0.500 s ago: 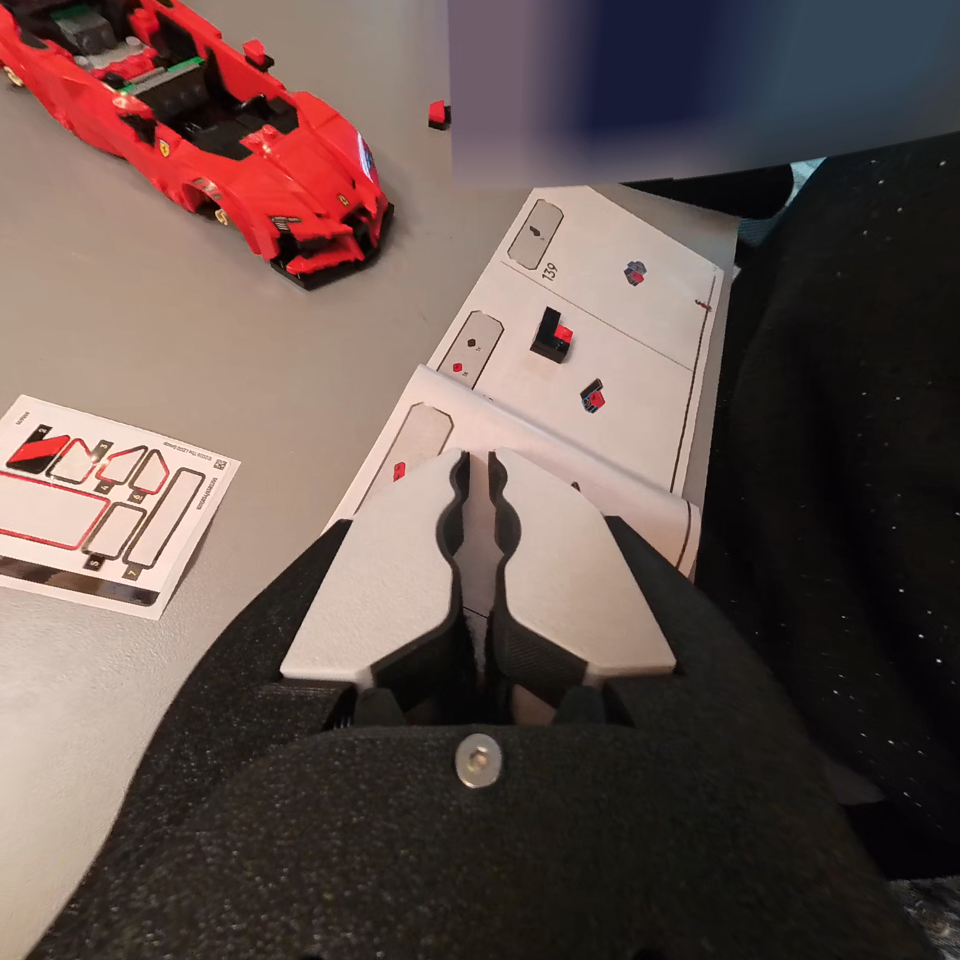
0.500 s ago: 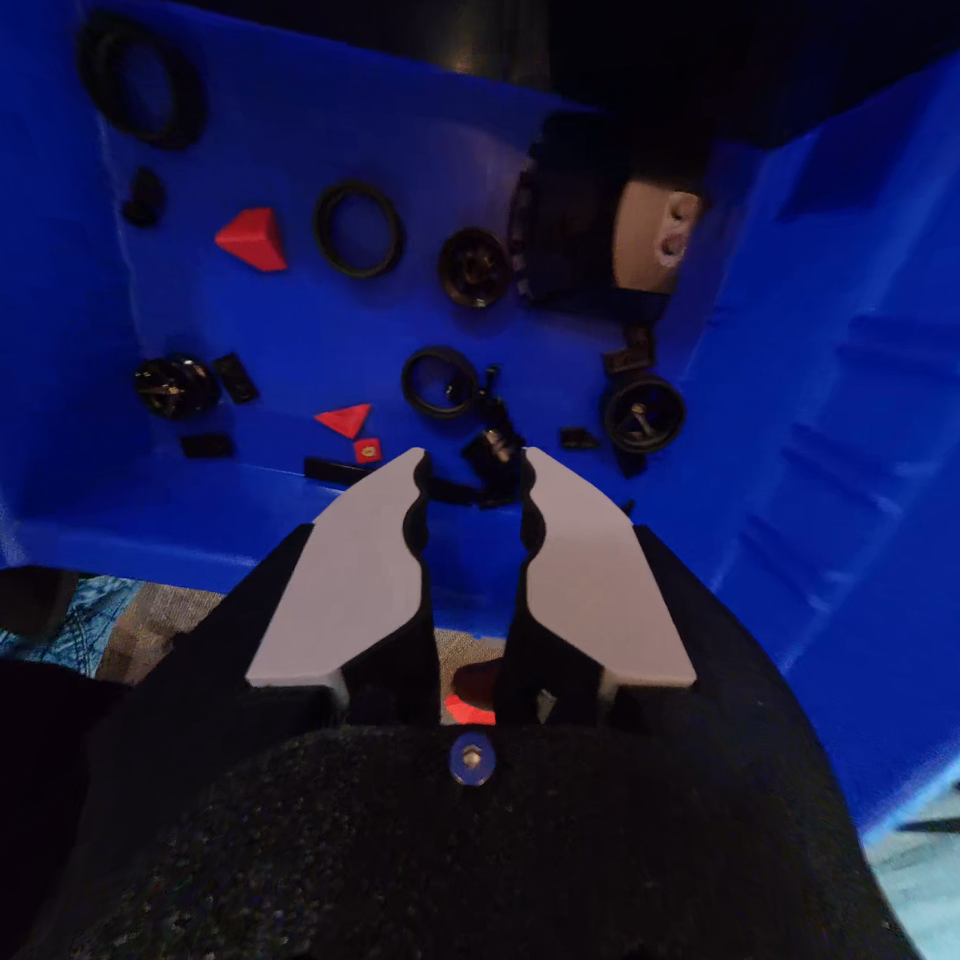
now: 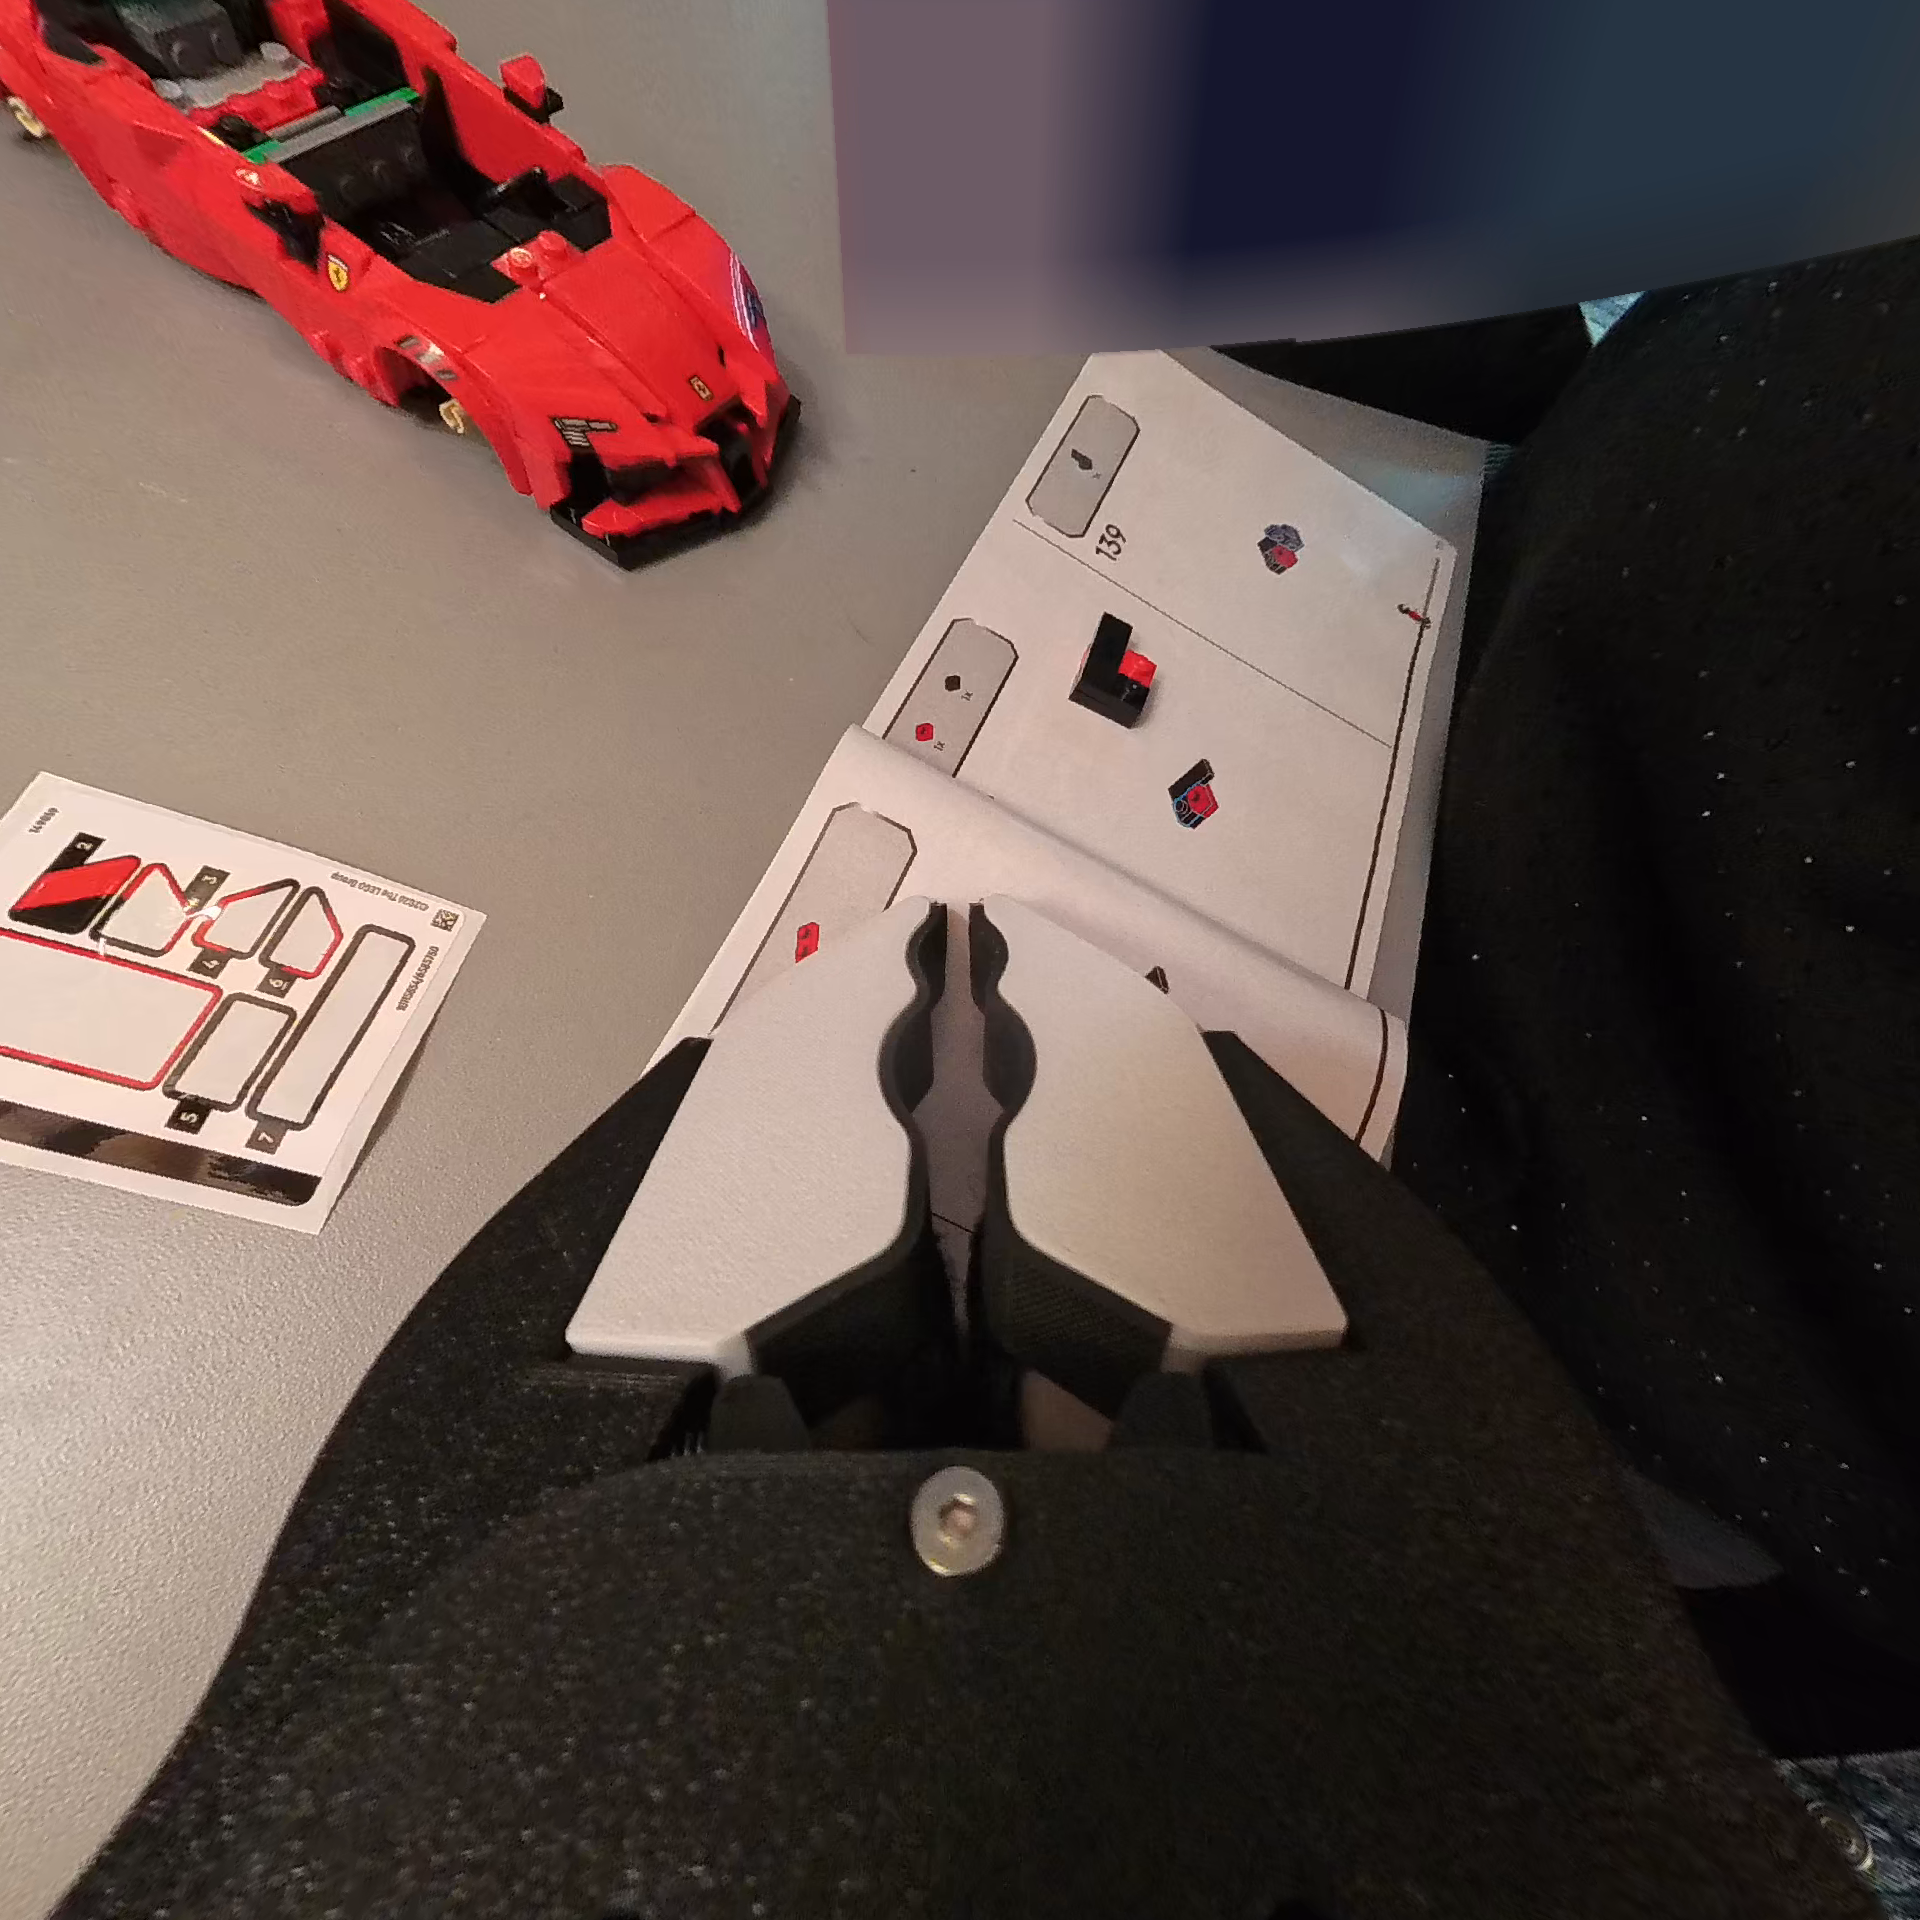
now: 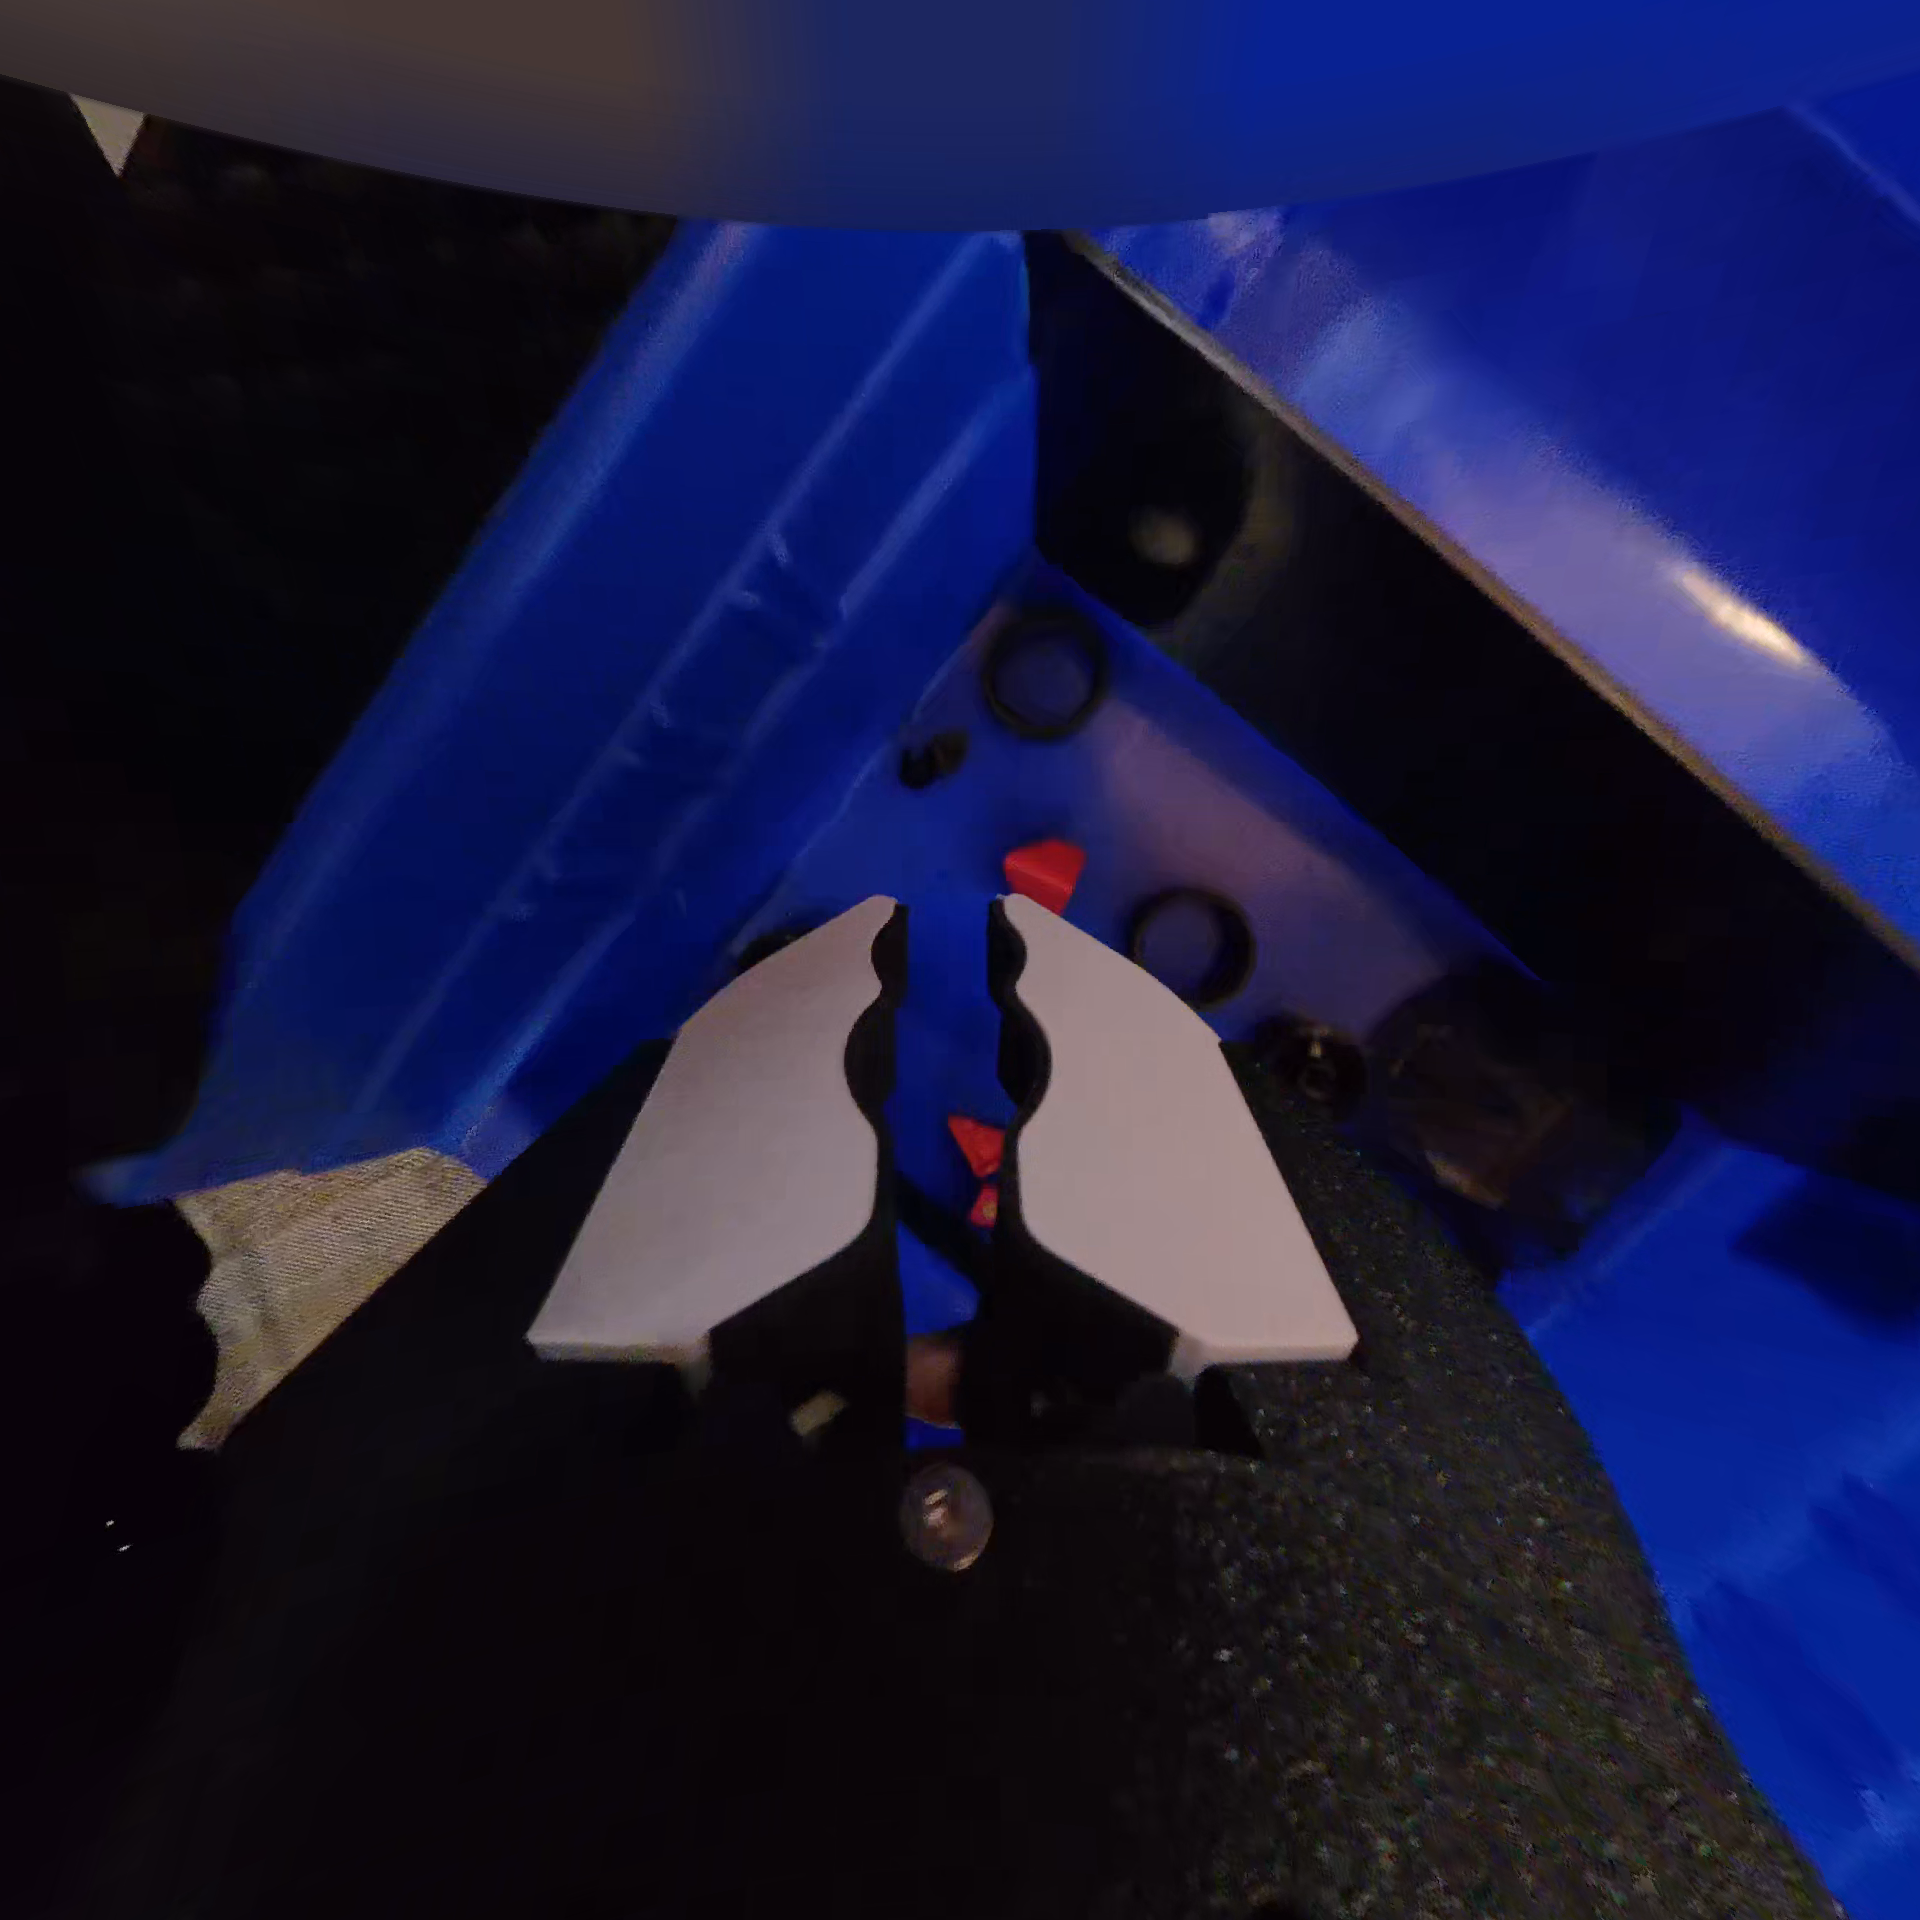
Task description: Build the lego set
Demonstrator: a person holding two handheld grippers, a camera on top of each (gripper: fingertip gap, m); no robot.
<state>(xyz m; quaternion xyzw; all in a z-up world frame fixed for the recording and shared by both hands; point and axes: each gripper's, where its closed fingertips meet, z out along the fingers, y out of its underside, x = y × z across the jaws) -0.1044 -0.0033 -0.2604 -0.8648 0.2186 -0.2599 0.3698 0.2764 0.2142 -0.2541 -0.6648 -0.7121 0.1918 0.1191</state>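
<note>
**Red car waits on the grey tabletop while both tools carry nothing**

Grey tabletop (image 3: 436,665) fills the left wrist view, and on its far left we see the red lego car (image 3: 416,270), partly built, its black nose pointing toward the right. Near the left edge lies a sticker sheet (image 3: 197,997), flat and well apart from the car. To the right of it the instruction booklet (image 3: 1226,665) lies open at the tabletop's right edge, with one page curling up just beyond our left tool (image 3: 958,914). A small black and red brick assembly (image 3: 1117,675) stands on the open page. The left tool's fingers are nearly together, only a thin slit between the tips, and nothing sits between them. Dark speckled clothing (image 3: 1683,935) fills the right side of that view.

In the right wrist view we look down into a blue bin (image 4: 644,727), tilted in the frame and dimly lit. On its floor lie black tyre rings (image 4: 1044,675), a red wedge piece (image 4: 1044,868) just past the fingertips, and further small red pieces (image 4: 977,1143) seen through the gap between the fingers. Our right tool (image 4: 945,914) hovers over the bin floor with its fingers slightly apart, a narrow gap showing blue plastic, and it grips nothing.
</note>
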